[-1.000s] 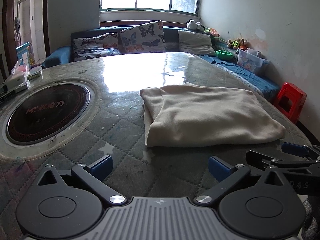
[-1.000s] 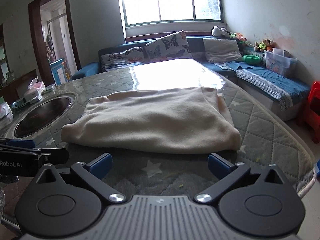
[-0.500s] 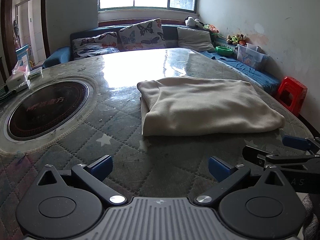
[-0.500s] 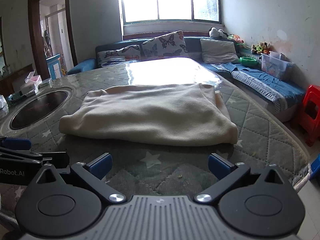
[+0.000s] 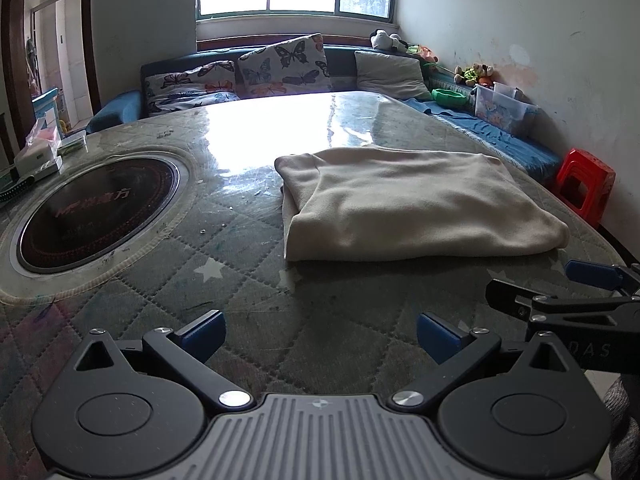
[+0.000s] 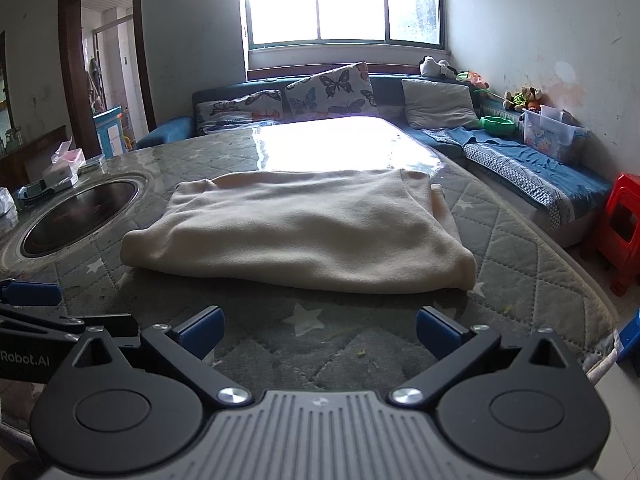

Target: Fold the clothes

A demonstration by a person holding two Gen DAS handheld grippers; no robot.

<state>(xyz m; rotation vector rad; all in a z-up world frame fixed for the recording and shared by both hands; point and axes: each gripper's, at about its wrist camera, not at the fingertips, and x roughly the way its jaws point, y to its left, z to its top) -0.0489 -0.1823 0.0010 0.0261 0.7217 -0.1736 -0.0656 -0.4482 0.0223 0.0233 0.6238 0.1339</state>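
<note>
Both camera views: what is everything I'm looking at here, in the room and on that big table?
folded garment: one, cream, on the table's right half
table: one, grey-green quilted cover with stars
round cooktop: one, black, set in the table's left side
tissue box: one, white and pink, far left edge
butterfly cushions: two, on the blue sofa
stool: one, red, right of table
left gripper: open, empty
right gripper: open, empty
</note>
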